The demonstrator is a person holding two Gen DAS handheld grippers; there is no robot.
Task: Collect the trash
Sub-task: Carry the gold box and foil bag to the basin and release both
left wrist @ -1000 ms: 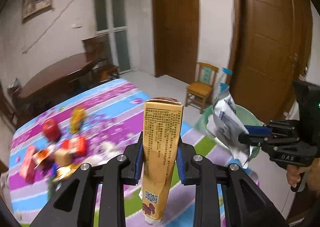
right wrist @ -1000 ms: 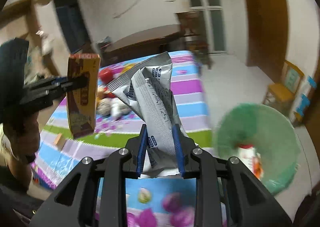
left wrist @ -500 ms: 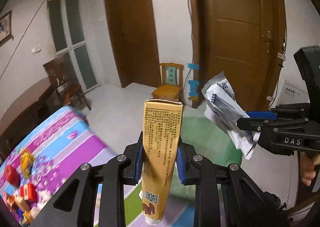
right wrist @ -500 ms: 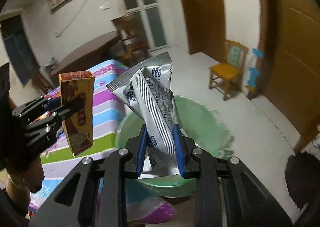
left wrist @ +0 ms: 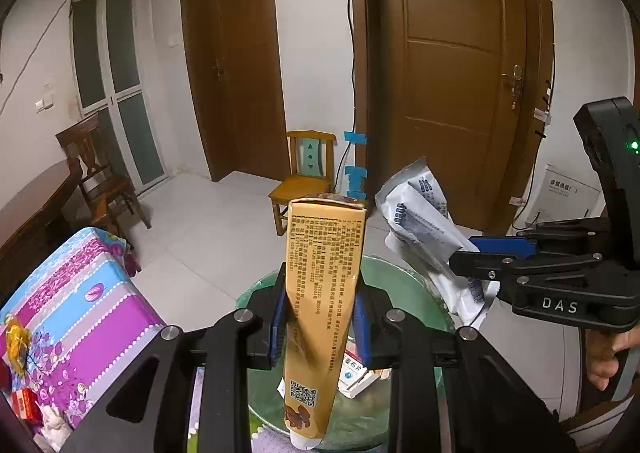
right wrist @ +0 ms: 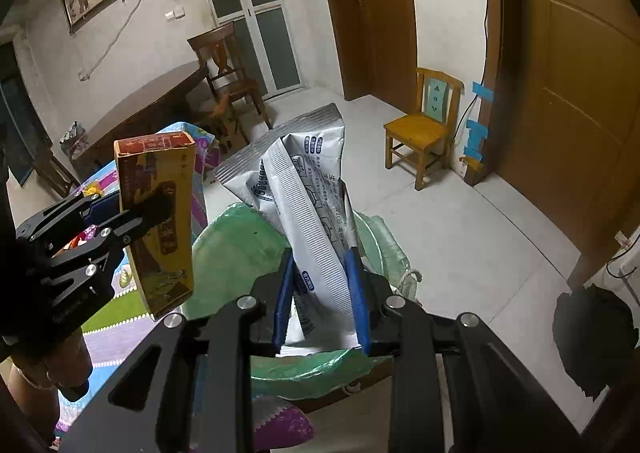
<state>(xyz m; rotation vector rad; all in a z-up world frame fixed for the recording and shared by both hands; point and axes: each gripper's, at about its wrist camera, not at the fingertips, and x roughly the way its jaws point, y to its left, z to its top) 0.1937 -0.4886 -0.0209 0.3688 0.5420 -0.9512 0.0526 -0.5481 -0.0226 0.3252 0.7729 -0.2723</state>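
Left gripper (left wrist: 320, 317) pinching yellow carton (left wrist: 322, 277), right gripper (right wrist: 322, 293) pinching silver wrapper (right wrist: 308, 189), both swung from table to over green bin (right wrist: 236, 237)

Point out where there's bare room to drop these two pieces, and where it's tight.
Free: the mouth of the green-lined bin, open between yellow box and silver wrapper, only small boxes at its bottom; also bare floor toward the little chair. Crowded: the left gripper and right gripper sit close together, and the tablecloth's edge carries litter.
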